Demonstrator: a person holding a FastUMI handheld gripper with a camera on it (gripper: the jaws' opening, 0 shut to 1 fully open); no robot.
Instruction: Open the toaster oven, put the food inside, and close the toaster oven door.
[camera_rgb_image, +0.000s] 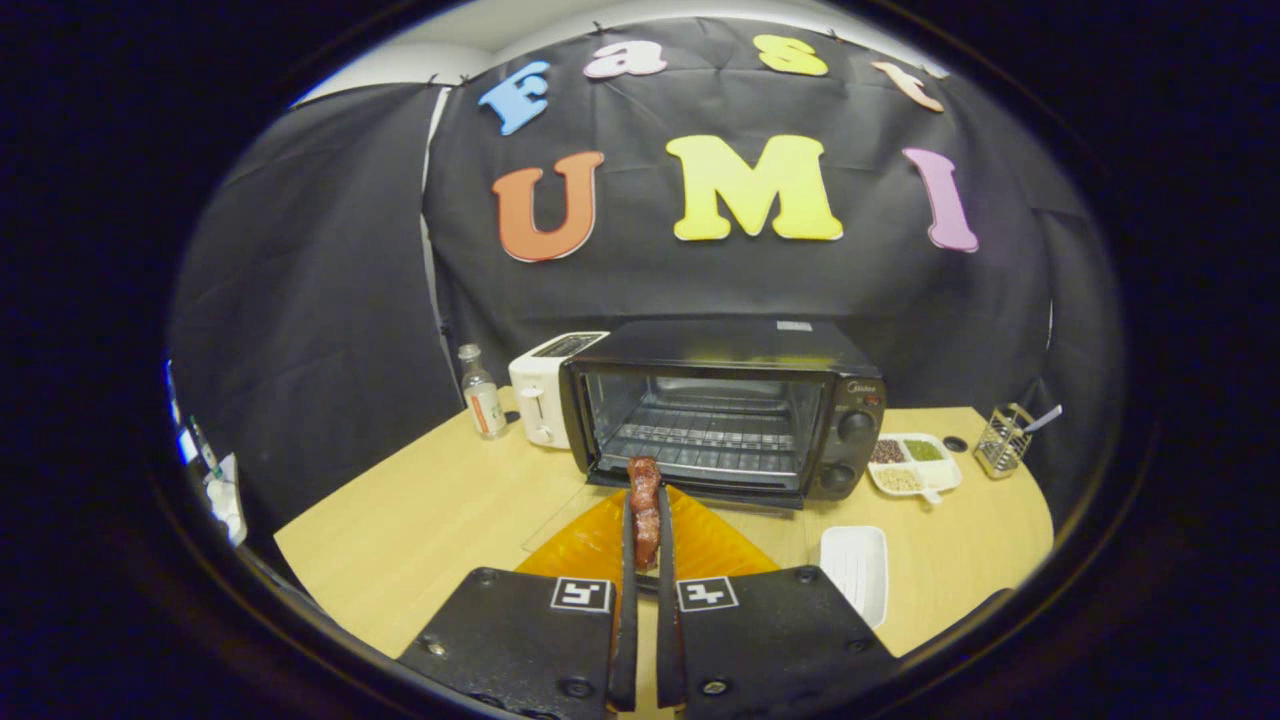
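Note:
The black toaster oven (720, 350) stands at the back of the wooden table with its glass door (560, 520) folded down flat towards me. Its wire rack (700, 435) shows inside. My gripper (646, 505) is shut on a reddish-brown piece of food (645, 475), which sticks up past the fingertips. The food hangs just in front of the oven's opening, above the lowered door. An orange plate (595, 550) lies under the fingers.
A white pop-up toaster (540, 395) and a small bottle (481, 395) stand left of the oven. To its right are a divided dish of beans (915, 462) and a wire holder (1003, 440). A white tray (855, 570) lies right of the fingers.

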